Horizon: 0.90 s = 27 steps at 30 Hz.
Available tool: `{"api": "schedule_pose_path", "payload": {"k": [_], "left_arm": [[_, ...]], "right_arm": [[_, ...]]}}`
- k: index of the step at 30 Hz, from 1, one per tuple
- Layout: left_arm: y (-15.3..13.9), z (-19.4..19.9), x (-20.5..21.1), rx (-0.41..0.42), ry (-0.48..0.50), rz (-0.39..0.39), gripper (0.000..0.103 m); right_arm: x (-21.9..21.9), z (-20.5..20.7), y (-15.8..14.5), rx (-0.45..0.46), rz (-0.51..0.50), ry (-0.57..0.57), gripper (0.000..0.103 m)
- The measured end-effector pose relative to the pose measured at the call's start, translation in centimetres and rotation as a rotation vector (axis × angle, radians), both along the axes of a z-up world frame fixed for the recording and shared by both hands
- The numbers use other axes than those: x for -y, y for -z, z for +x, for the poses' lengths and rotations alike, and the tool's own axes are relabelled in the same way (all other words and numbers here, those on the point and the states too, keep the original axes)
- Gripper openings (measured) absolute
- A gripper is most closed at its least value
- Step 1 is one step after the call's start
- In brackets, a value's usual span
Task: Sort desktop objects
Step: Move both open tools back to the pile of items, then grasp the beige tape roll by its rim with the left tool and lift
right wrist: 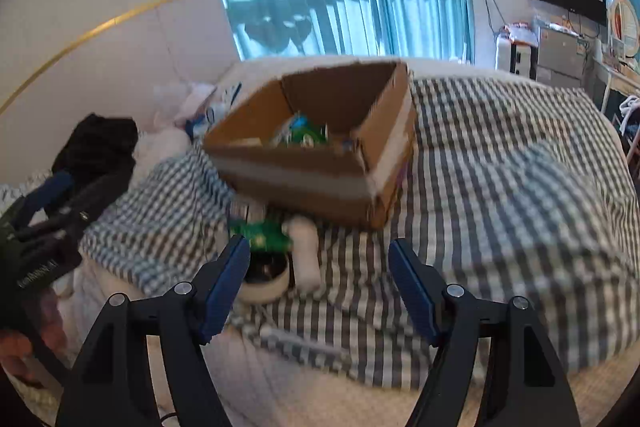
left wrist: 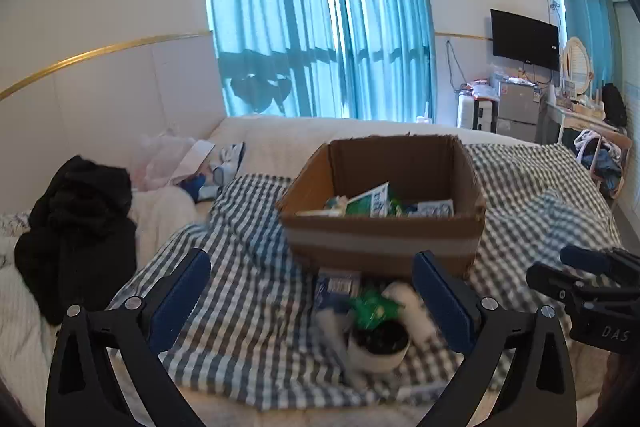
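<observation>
A brown cardboard box sits on the checked cloth and holds green and white packets. In front of it lie a small potted plant, a white roll and a blue and white packet. My left gripper stands open wide, empty, with the pot and roll seen between its fingers but lower down. My right gripper is open and empty, just right of the pot. Each gripper shows at the edge of the other's view: the right gripper and the left gripper.
The checked cloth covers a bed. A black garment lies at the left, pale clothes behind it. Blue curtains, a television and a cluttered dresser stand at the back and right.
</observation>
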<state>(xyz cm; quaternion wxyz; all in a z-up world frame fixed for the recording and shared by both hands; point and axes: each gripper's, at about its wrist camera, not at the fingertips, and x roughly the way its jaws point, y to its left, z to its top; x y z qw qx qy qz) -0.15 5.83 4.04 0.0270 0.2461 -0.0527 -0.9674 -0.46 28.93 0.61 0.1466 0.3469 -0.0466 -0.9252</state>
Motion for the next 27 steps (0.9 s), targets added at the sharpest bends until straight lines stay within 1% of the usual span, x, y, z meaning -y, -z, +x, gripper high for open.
{"api": "schedule_pose_path", "payload": {"k": [2, 4, 7, 10, 13, 16, 19, 21, 25, 27], "left_arm": [[0.9, 0.9, 0.6, 0.018, -0.004, 0.004, 0.103], [1.9, 1.4, 1.3, 0.04, -0.017, 0.024, 0.103], [4.1, 1.8, 2.5, 0.071, -0.023, 0.097, 0.103], [7.0, 1.8, 3.0, 0.104, -0.032, 0.155, 0.103], [10.0, 1.4, 2.8, 0.144, -0.032, 0.194, 0.103], [12.5, 0.3, 1.9, 0.187, -0.012, 0.226, 0.103], [13.9, -0.7, 1.1, 0.218, 0.029, 0.253, 0.103], [14.8, -1.5, 0.2, 0.226, 0.055, 0.247, 0.103], [16.3, -3.5, -1.4, 0.271, 0.114, 0.189, 0.103], [16.8, -4.5, -2.0, 0.283, 0.127, 0.166, 0.103]], "right_arm": [[0.5, 0.5, 0.7, 0.015, 0.019, -0.005, 0.072], [0.9, 0.8, 1.0, 0.013, 0.03, -0.01, 0.072], [1.3, 1.0, 1.5, 0.004, 0.046, -0.016, 0.072], [1.5, 0.5, 2.3, 0.019, 0.061, -0.012, 0.072], [1.7, -0.3, 3.5, 0.046, 0.074, -0.007, 0.072], [1.9, -1.3, 4.6, 0.076, 0.086, -0.01, 0.072], [2.0, -2.3, 5.4, 0.096, 0.091, -0.01, 0.072], [2.1, -3.0, 6.0, 0.115, 0.091, -0.007, 0.072], [1.7, -3.9, 6.8, 0.149, 0.076, -0.003, 0.072], [1.5, -4.2, 7.2, 0.163, 0.067, -0.002, 0.072]]}}
